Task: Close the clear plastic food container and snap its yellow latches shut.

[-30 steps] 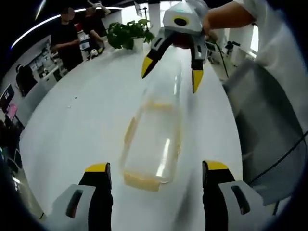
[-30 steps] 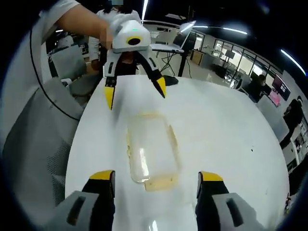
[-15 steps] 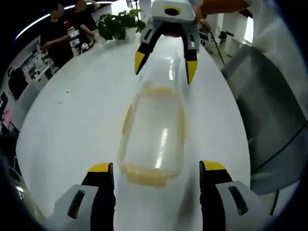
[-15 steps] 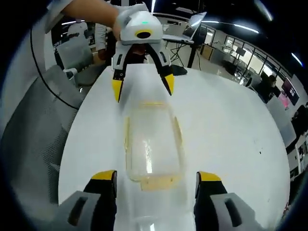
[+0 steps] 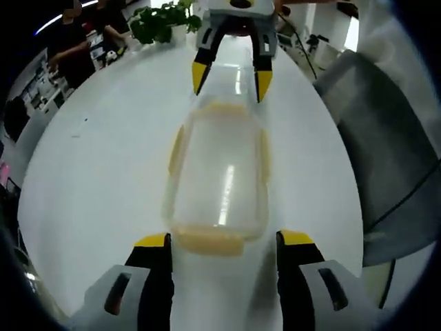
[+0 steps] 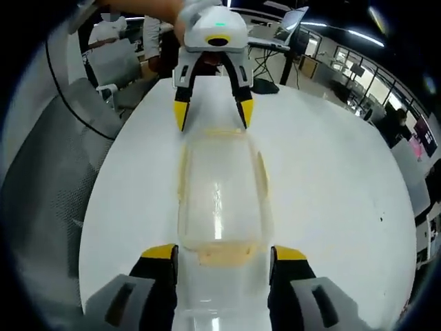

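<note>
A long clear plastic food container [image 5: 219, 179] lies on the white table [image 5: 103, 138] with its lid resting on top. Yellow latches [image 5: 176, 148] run along its sides, and one more crosses each end [image 5: 207, 241]. My left gripper [image 5: 224, 241] is open, its jaws flanking the near end latch. At the far end, my right gripper [image 5: 230, 79] also stands open over the container. In the right gripper view the container [image 6: 219, 200] runs from my right gripper [image 6: 224, 253] to my left gripper [image 6: 213, 112], and an end latch [image 6: 222, 256] sits between the right jaws.
A grey chair [image 5: 386, 138] stands close beside the table, also seen as the chair [image 6: 41, 172]. A potted plant [image 5: 155, 24] and people [image 5: 76, 41] are at the far end. A laptop [image 6: 289, 27] sits on a stand behind.
Both grippers have closed in on the container from its two ends. Each pair of open jaws now straddles an end latch. The container has stayed put.
</note>
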`<move>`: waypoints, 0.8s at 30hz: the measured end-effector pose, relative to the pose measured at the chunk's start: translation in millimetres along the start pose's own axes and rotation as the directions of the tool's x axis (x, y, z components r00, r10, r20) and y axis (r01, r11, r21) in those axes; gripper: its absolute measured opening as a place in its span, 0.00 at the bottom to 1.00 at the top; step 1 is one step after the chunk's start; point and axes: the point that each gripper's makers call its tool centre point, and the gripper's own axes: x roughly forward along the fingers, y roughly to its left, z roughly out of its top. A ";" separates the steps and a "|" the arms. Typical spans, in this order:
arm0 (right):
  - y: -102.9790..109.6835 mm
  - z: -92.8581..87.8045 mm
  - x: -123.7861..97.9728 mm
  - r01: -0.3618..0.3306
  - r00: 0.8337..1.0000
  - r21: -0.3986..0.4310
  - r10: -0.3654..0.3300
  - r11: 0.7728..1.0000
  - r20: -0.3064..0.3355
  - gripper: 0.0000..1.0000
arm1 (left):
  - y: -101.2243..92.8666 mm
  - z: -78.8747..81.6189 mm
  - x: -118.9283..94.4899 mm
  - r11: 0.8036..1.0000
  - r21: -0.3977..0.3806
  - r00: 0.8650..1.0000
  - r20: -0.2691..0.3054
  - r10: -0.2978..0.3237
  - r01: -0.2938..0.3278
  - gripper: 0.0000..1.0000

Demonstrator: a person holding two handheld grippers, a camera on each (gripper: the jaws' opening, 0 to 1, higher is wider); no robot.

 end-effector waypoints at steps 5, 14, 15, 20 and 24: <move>-0.8 -2.3 3.5 -0.018 1.000 0.007 0.018 1.000 -0.014 0.48 | 1.1 -3.6 1.1 1.000 0.002 1.000 -0.014 -0.007 0.007 0.55; -1.3 -4.6 10.9 -0.024 0.999 -0.017 0.024 1.000 -0.036 0.43 | 2.7 -4.3 4.9 1.000 0.021 0.999 -0.030 -0.015 0.016 0.49; -2.7 -7.1 12.4 -0.020 0.999 -0.025 0.019 0.999 -0.051 0.43 | 3.2 -5.5 6.0 1.000 0.026 0.999 -0.035 -0.016 0.017 0.48; -4.0 -11.7 16.0 -0.030 0.997 -0.007 0.029 1.000 -0.069 0.40 | 6.0 -6.8 8.1 0.999 0.030 0.999 -0.041 -0.016 0.017 0.45; -4.3 -12.1 18.4 -0.042 0.996 -0.010 0.041 0.999 -0.081 0.38 | 8.2 -7.0 7.7 0.999 0.036 0.999 -0.039 -0.012 0.014 0.42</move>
